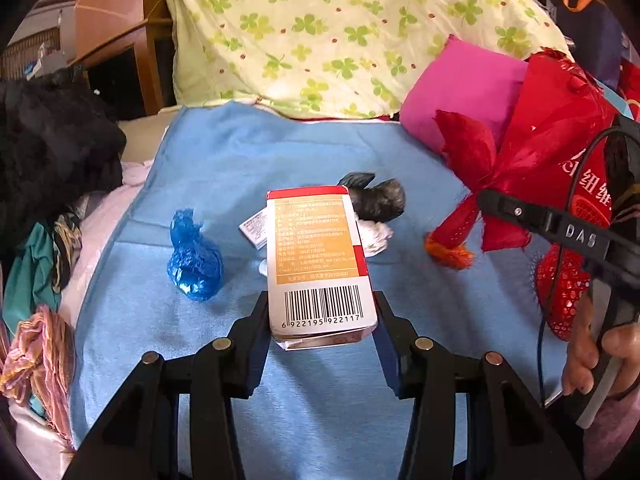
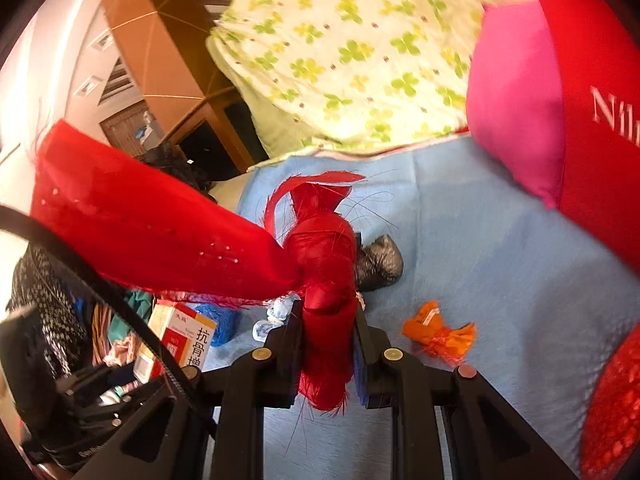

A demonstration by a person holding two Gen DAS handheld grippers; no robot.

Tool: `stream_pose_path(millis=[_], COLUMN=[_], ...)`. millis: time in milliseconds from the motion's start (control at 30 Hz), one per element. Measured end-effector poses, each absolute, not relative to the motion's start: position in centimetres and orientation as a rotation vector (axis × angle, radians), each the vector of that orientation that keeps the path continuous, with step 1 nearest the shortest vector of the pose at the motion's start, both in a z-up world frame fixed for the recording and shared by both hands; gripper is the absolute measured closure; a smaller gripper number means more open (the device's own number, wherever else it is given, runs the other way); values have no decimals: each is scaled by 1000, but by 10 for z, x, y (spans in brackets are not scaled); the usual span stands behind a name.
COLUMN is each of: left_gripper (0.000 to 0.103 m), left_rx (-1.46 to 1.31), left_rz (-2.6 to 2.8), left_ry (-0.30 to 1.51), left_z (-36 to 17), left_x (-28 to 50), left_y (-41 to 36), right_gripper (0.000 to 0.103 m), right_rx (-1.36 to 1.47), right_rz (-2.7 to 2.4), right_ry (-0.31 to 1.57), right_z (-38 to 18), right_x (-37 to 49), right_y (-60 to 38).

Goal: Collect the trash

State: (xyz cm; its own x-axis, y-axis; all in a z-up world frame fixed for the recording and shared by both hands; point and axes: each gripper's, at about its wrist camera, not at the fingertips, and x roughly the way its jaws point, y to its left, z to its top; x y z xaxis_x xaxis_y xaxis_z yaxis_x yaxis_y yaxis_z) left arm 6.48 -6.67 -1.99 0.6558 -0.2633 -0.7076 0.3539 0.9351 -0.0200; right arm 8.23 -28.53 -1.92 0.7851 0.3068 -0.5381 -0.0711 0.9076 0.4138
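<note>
My left gripper (image 1: 321, 312) is shut on a white and orange medicine box (image 1: 318, 264) with a barcode, held above the blue blanket (image 1: 320, 400). The box also shows in the right wrist view (image 2: 182, 334). My right gripper (image 2: 326, 320) is shut on the knotted handle of a red bag (image 2: 326, 276), which also shows in the left wrist view (image 1: 532, 160). On the blanket lie a blue crumpled wrapper (image 1: 194, 258), a black crumpled bag (image 1: 378, 198), white tissue (image 1: 374, 236) and an orange wrapper (image 2: 438, 336).
A clover-print quilt (image 1: 340, 32) and a pink pillow (image 1: 460, 88) lie at the back of the bed. Dark and mixed clothes (image 1: 48, 168) pile up on the left edge. A wooden cabinet (image 1: 116, 28) stands behind.
</note>
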Motion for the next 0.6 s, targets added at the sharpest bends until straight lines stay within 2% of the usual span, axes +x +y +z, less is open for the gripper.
stream_pose_path(millis=[600], left_gripper=[53], left_rx=[233], left_rz=[-270], left_ry=[655], left_z=[17], left_x=[47], left_y=[-106], right_gripper=[81], right_rx=[348], right_rz=[157], right_ry=[511], right_z=[5], right_x=[44], right_y=[-296])
